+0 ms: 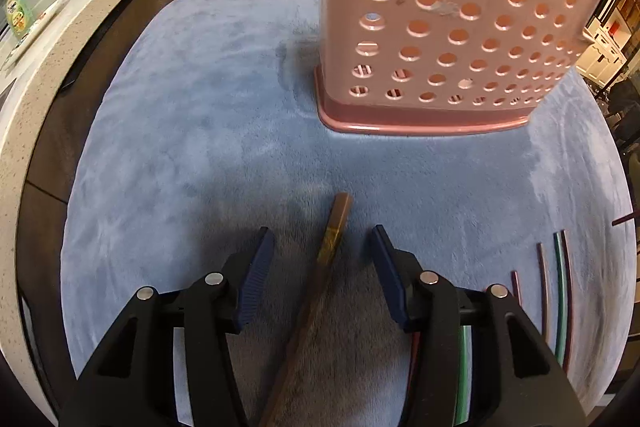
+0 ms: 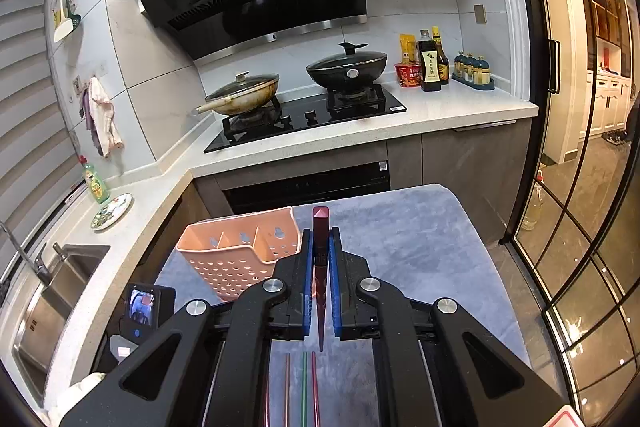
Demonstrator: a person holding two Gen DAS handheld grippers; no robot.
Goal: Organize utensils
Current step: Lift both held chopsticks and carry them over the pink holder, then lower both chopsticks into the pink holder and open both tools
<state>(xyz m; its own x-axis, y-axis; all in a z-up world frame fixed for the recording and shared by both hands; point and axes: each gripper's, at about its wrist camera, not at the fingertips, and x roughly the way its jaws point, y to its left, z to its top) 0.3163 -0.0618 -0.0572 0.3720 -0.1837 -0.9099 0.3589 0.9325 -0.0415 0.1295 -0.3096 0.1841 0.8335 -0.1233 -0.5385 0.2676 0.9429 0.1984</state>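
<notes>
- Hovering over a brown chopstick (image 1: 334, 231), left tool (image 1: 322, 255) has jaws apart, pads either side of it, not pressing; nothing grasped.
- Brown chopstick lies flat on the blue-cloth surface (image 1: 180, 147), near its front edge; long axis runs from the tool's base up toward the pink basket (image 1: 440, 27), squared thick end pointing at the basket, tilted slightly right.
- Right tool (image 2: 320, 267) clenched on a dark red chopstick (image 2: 321, 227), thick end sticking out forward past the pads, thin tip trailing back under the tool; axis in line with the fingers.
- Basket stands upright toward the surface's far left area, compartments open on top.
- More chopsticks (image 1: 560, 291) lie side by side by the front right edge.
- Handling guess: light, stiff, thin, likely slick; may roll or pivot in the pads. Best taken on the thick upper part, pads across the axis.
</notes>
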